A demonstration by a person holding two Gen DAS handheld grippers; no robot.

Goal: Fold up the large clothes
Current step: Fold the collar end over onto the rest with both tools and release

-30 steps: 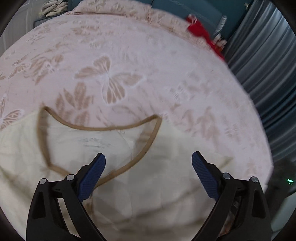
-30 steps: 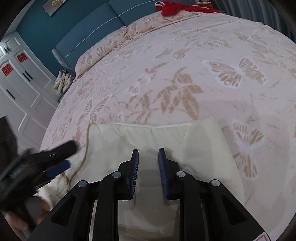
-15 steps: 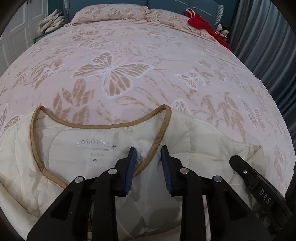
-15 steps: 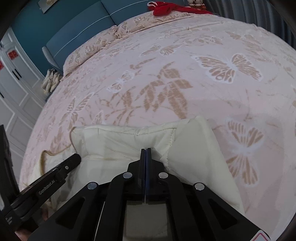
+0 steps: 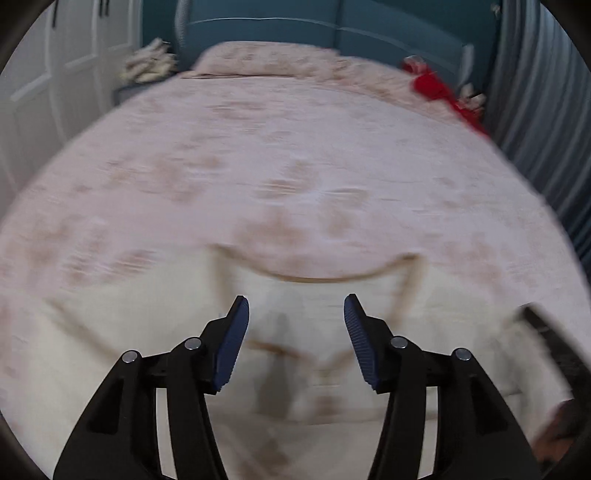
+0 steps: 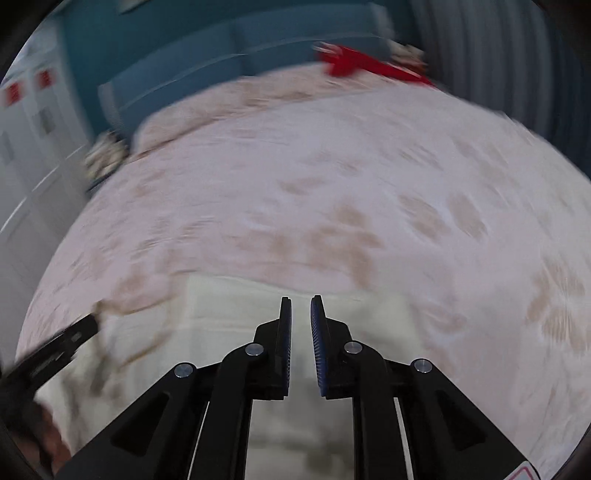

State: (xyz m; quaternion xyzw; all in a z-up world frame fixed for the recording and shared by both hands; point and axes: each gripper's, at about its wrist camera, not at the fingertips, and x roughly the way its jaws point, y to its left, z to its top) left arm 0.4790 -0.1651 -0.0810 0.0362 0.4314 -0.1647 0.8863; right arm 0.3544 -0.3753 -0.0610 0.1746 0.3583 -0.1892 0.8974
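Observation:
A cream quilted jacket (image 5: pixel 147 332) with a tan-trimmed neckline (image 5: pixel 317 277) lies on the pink butterfly bedspread (image 5: pixel 295 166). Both views are motion-blurred. My left gripper (image 5: pixel 295 310) is open and empty, its jaws wide apart above the jacket just below the neckline. My right gripper (image 6: pixel 301 314) stands over the jacket's folded cream edge (image 6: pixel 236 306); its jaws are a narrow gap apart with nothing visibly between them. The left gripper's finger shows at the left of the right wrist view (image 6: pixel 55 350).
Pillows (image 5: pixel 266 59) and a blue headboard (image 5: pixel 332 33) are at the far end of the bed. A red item (image 5: pixel 436 88) lies at the far right corner. White cupboard doors (image 5: pixel 55 74) stand left, grey curtains (image 5: pixel 535 92) right.
Both grippers were shut on the jacket half a second ago. Now the left has opened wide and the right has parted slightly. Both have pulled back, with the bed seen from farther off.

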